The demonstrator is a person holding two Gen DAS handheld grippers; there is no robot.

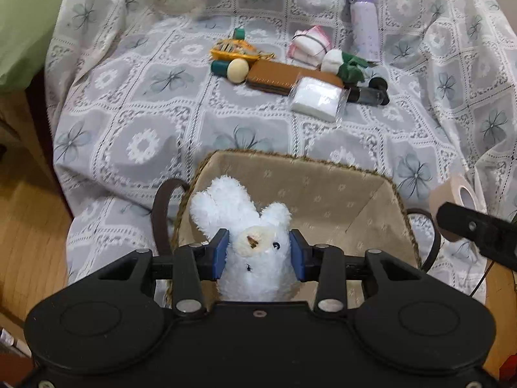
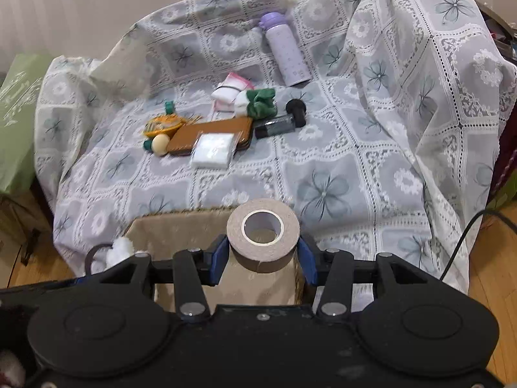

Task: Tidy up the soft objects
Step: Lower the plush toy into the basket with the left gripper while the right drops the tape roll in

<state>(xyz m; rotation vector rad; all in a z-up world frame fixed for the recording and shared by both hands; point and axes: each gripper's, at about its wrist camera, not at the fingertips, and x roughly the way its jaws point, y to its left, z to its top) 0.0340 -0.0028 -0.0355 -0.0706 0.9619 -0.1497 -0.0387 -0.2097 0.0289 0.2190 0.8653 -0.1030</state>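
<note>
My left gripper (image 1: 258,253) is shut on a white plush bunny (image 1: 248,226) and holds it over the left part of a fabric-lined woven basket (image 1: 339,190). My right gripper (image 2: 262,255) is shut on a tan tape roll (image 2: 262,236) above the basket's right side (image 2: 181,229). The tape roll (image 1: 458,197) and right gripper also show at the right edge of the left wrist view. The bunny's ear (image 2: 121,249) shows at the left in the right wrist view.
On the flowered cloth (image 1: 161,123) farther back lie a clear pack of white pads (image 1: 318,98), a brown case (image 1: 274,77), a green-and-white sock (image 1: 345,64), a pink-white cloth bundle (image 1: 310,45), a lilac bottle (image 1: 363,22), an orange pouch (image 1: 236,50), a black tool (image 1: 371,92). Wooden floor lies left.
</note>
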